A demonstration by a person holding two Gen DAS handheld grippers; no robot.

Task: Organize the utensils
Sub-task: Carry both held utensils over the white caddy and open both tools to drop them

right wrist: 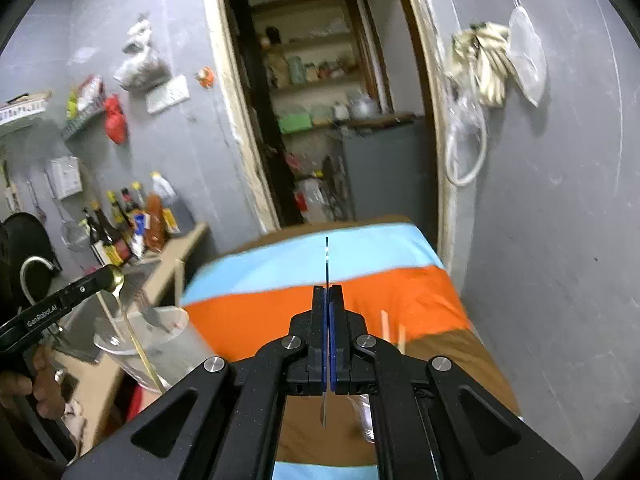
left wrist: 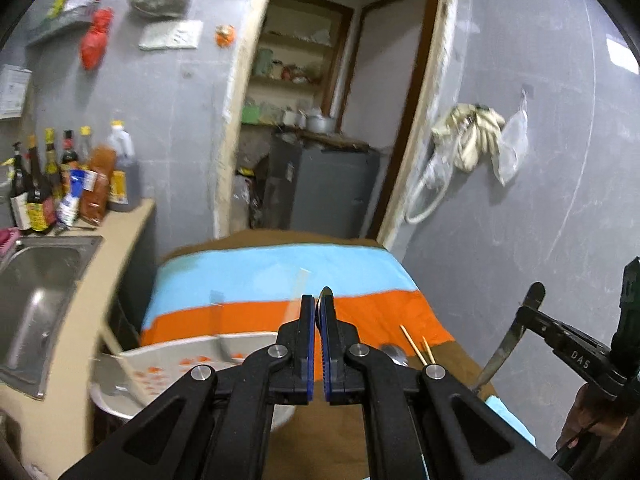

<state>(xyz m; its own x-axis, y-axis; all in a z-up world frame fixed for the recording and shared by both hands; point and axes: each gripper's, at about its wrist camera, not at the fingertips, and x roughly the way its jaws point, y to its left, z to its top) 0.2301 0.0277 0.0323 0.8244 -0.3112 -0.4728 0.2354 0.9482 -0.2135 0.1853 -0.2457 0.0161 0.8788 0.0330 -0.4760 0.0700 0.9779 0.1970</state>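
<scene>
left gripper (left wrist: pixel 319 312) clamped on a gold spoon (right wrist: pixel 118 280), right gripper (right wrist: pixel 328 300) clamped on a knife (left wrist: pixel 505 344), both above the striped tablecloth (left wrist: pixel 260 276).

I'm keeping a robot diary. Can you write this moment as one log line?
left gripper: shut on spoon | right gripper: shut on knife | both above striped cloth

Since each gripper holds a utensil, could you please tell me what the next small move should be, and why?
Probably lower the left gripper so its spoon goes into the clear container, where a fork already stands; the right gripper can follow with its knife.
</scene>
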